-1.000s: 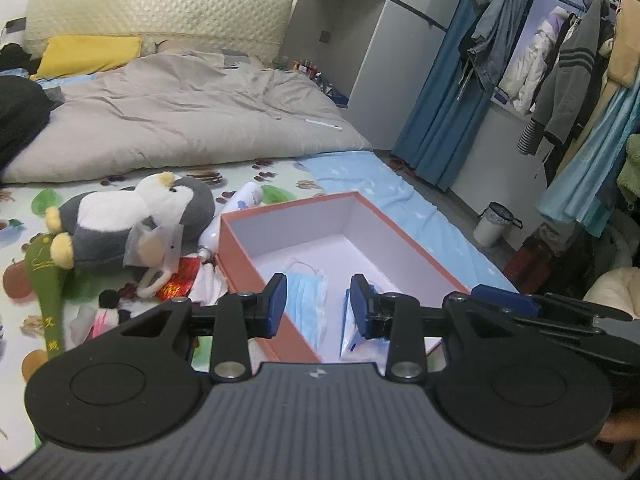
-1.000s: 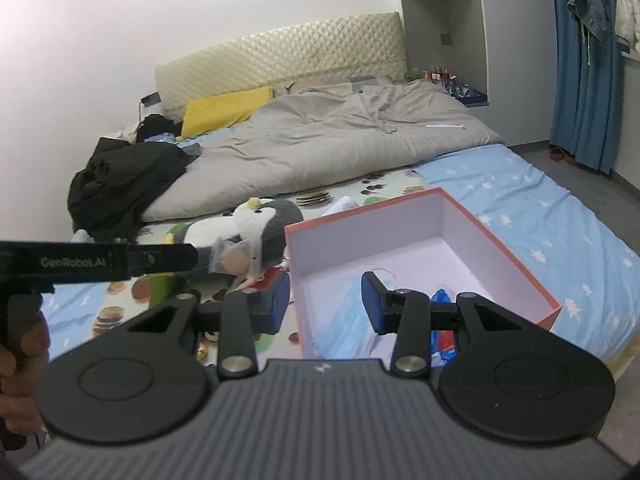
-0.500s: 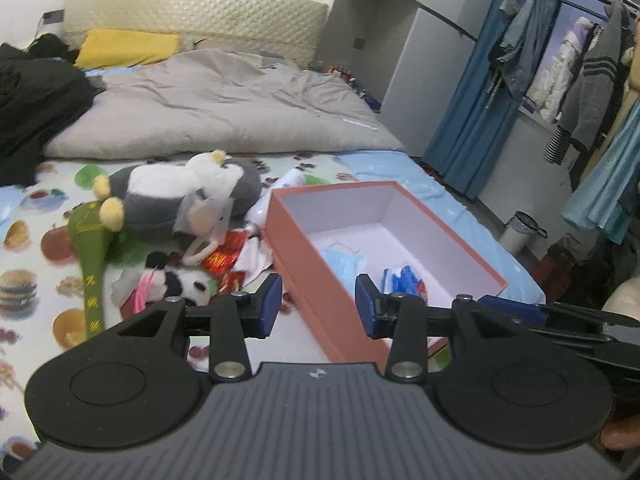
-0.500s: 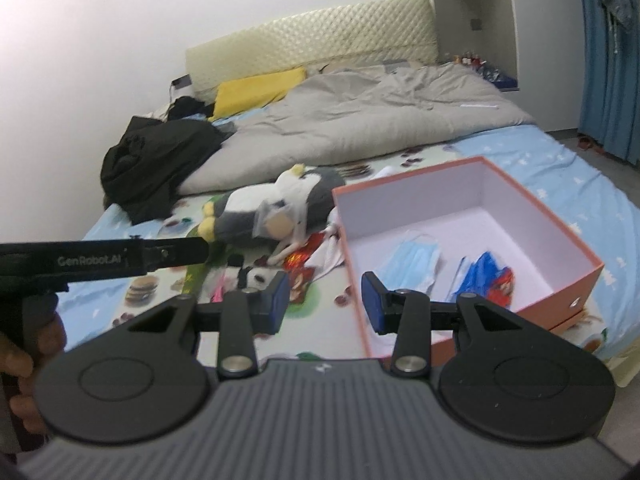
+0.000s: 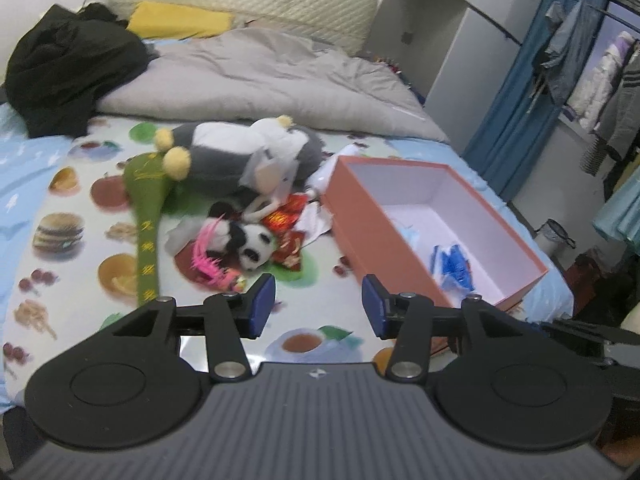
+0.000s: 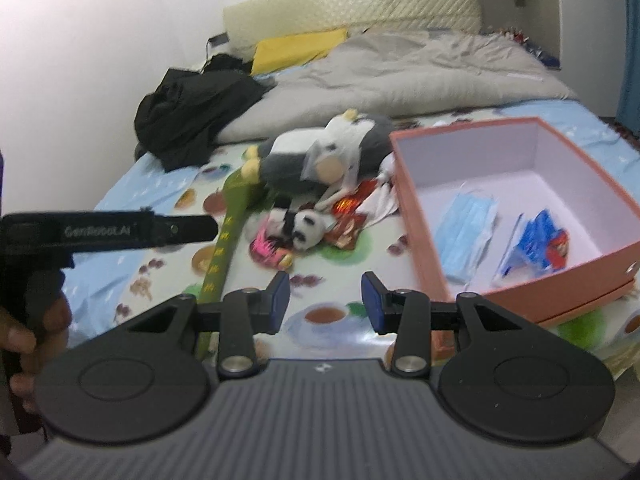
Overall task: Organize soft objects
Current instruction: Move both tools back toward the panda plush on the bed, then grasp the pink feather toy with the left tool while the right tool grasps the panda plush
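An orange box (image 5: 360, 216) (image 6: 412, 216) with a white inside lies open on the bed and holds a blue face mask (image 6: 466, 230) and a blue packet (image 5: 452, 266) (image 6: 538, 244). Left of it lies a pile: a grey-and-white plush penguin (image 5: 232, 156) (image 6: 316, 152), a small panda plush (image 5: 250, 242) (image 6: 304, 226), a green plush stick (image 5: 146, 216) (image 6: 224, 240), a pink feathery item (image 5: 208, 258) and red wrappers (image 5: 288, 216). My left gripper (image 5: 318, 312) and right gripper (image 6: 324, 298) are both open and empty, above the printed sheet in front of the pile.
A grey duvet (image 5: 260, 76), a black garment heap (image 5: 68, 68) (image 6: 192, 108) and a yellow pillow (image 5: 180, 26) lie at the bed's far end. Hanging clothes (image 5: 580, 80) and a bin (image 5: 554, 232) stand at the right. The other hand-held gripper (image 6: 104, 232) shows at the left.
Both grippers have pulled back and swung left, from over the box to in front of the toy pile. Both stay open.
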`<control>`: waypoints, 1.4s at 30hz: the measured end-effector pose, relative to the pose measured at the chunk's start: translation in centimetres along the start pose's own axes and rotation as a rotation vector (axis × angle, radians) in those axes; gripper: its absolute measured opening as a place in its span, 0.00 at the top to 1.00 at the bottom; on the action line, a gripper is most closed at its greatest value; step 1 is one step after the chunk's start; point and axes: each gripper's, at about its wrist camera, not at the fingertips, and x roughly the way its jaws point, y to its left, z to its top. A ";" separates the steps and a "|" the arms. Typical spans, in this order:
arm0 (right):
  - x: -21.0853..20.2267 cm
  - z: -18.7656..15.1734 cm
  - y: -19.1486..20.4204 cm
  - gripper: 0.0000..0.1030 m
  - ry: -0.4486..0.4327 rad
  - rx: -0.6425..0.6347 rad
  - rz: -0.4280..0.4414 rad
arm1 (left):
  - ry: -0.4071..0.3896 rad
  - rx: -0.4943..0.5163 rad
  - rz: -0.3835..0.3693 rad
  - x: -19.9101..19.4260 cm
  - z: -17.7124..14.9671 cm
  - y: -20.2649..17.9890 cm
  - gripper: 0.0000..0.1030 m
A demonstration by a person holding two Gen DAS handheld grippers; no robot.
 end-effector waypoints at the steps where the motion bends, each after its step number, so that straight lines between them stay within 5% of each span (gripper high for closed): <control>1: 0.1 -0.3 0.2 0.58 0.003 -0.004 0.009 | 0.002 0.001 0.013 0.1 -0.2 0.4 0.47; 9: 2.7 -0.7 1.7 0.58 0.056 -0.052 0.058 | 0.034 -0.079 0.052 2.1 -0.8 4.6 0.47; 20: 10.7 2.6 1.6 0.58 0.150 -0.149 0.061 | 0.137 -0.254 0.060 10.5 0.0 10.3 0.47; 25: 15.0 4.6 1.4 0.58 0.205 -0.208 0.068 | 0.177 -0.332 0.047 14.3 -0.2 11.7 0.47; 28: 17.5 5.9 0.8 0.40 0.232 -0.178 0.081 | 0.203 -0.352 0.046 16.3 -0.6 12.2 0.48; 42: 28.3 9.1 0.5 0.40 0.368 -0.163 0.141 | 0.217 -0.417 0.021 22.1 -1.1 13.1 0.47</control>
